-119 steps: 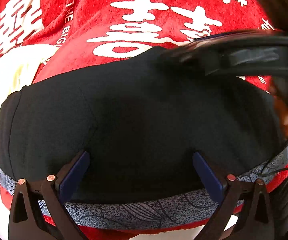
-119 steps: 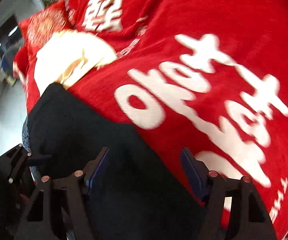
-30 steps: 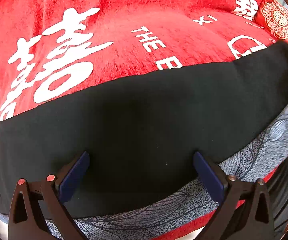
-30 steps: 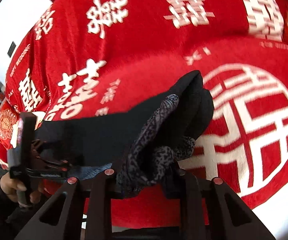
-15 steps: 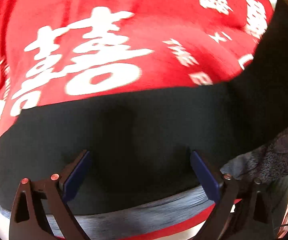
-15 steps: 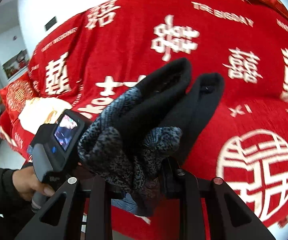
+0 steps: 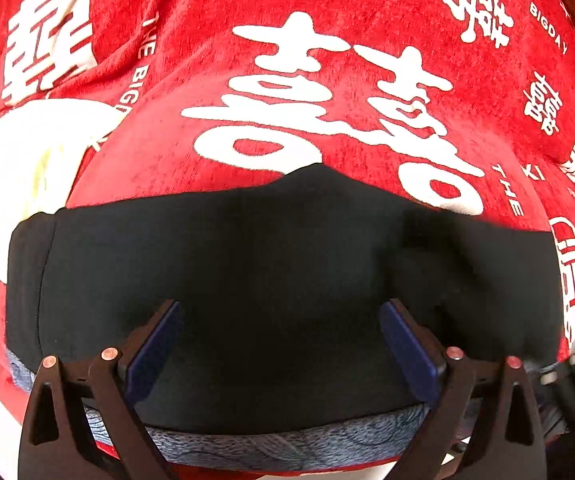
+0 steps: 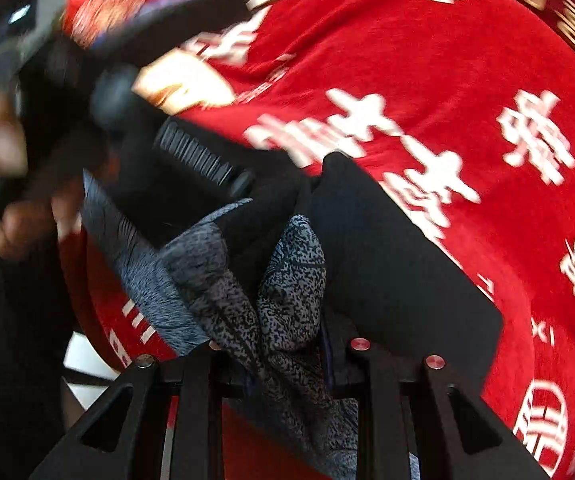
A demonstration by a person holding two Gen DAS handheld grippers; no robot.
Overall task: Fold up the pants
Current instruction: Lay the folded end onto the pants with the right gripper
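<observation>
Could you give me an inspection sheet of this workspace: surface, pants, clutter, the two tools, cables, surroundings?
Surface: red blanket with white characters.
Job's things: pants, black outside, grey patterned lining, lying on the blanket; one bunched end raised.
Clutter: white patch at left, unclear what.
Grippers: left tool open over the pants; right tool shut on the bunched end.
Cables: nothing seen.
Surroundings: blurred; person's hand holding the left tool.

Right tool (image 8: pixel 283 344) clamped on bunched pants (image 8: pixel 287 292) over red blanket (image 8: pixel 427 60)
</observation>
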